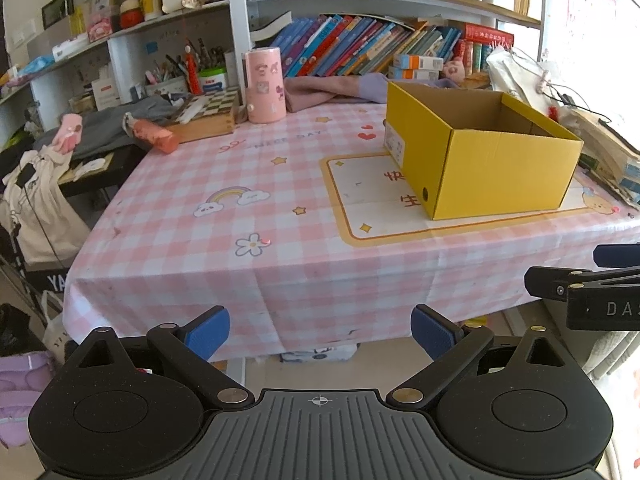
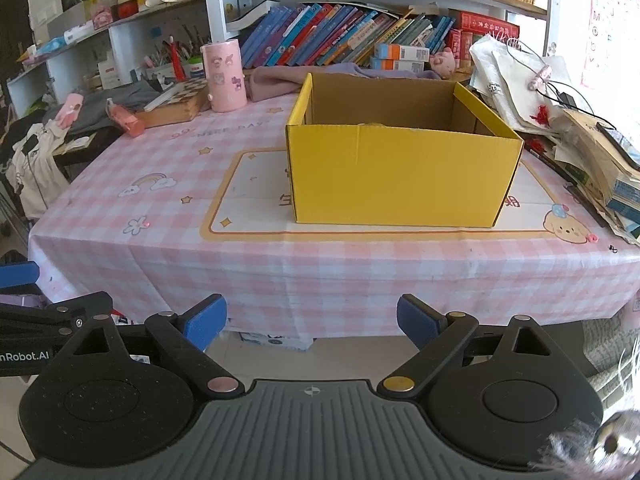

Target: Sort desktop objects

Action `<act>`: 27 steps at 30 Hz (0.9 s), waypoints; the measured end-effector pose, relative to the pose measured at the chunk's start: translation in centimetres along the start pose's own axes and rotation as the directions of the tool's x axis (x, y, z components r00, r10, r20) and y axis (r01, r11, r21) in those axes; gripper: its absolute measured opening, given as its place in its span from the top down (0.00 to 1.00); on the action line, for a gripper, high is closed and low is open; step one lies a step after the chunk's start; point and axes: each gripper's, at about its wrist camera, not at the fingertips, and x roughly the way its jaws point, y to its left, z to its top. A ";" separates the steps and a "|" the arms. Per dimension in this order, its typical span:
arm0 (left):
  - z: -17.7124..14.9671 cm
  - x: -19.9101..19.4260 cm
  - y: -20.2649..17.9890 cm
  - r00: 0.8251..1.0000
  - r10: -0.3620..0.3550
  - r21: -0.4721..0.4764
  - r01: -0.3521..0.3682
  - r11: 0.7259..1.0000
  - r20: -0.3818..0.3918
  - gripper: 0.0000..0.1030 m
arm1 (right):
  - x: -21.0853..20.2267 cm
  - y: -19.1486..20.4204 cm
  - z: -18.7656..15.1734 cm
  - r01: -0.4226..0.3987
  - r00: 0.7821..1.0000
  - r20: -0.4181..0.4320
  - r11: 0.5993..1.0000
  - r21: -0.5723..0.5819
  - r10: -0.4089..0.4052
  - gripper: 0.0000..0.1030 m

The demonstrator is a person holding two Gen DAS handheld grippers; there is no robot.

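Note:
An open yellow cardboard box (image 1: 484,160) (image 2: 400,176) stands on the table with the pink checked cloth (image 1: 224,216) (image 2: 132,216), right of centre. Its floor is hidden. A pink cylindrical container (image 1: 265,85) (image 2: 224,76), a wooden chessboard box (image 1: 208,114) (image 2: 176,104) and a pink bottle lying down (image 1: 154,134) (image 2: 126,118) sit at the back left. My left gripper (image 1: 320,334) is open and empty, held in front of the table's near edge. My right gripper (image 2: 312,320) is open and empty, also short of the near edge.
A purple cloth (image 1: 332,90) lies behind the box. Papers and books (image 2: 592,152) are piled at the table's right edge. Shelves of books (image 2: 340,36) rise behind. Clothes hang over a stand on the left (image 1: 36,196). The right gripper shows at the left view's edge (image 1: 592,292).

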 end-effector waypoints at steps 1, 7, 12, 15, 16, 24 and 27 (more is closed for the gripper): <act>0.0 0.0 0.0 1.000 -0.001 0.000 0.001 1.000 0.000 0.04 | 0.0 0.0 0.0 0.000 1.000 -0.001 1.000 0.001 0.000 0.11; 0.1 0.2 0.0 1.000 -0.003 0.004 0.003 1.000 -0.001 0.04 | 0.1 0.0 0.0 0.000 1.000 -0.002 1.000 0.001 0.000 0.11; 0.2 0.3 -0.1 1.000 -0.004 0.004 0.004 1.000 -0.003 0.01 | 0.1 0.0 0.0 0.001 1.000 -0.002 1.000 0.000 -0.001 0.11; 0.2 0.5 0.0 1.000 -0.007 -0.008 0.007 1.000 -0.010 0.00 | 0.1 0.0 0.0 0.001 1.000 -0.003 1.000 0.000 -0.001 0.11; 0.2 0.5 0.0 1.000 -0.009 -0.013 0.009 1.000 -0.012 0.00 | 0.2 0.0 0.1 0.001 1.000 -0.004 1.000 -0.003 -0.002 0.11; 0.2 0.7 0.2 1.000 -0.017 -0.029 0.017 0.999 -0.015 0.00 | 0.3 0.0 0.1 0.002 1.000 -0.007 1.000 -0.006 -0.002 0.11; 0.1 0.7 0.1 1.000 -0.014 -0.028 0.014 0.999 -0.013 0.00 | 0.5 -0.2 0.1 0.002 1.000 -0.011 1.000 -0.007 -0.002 0.11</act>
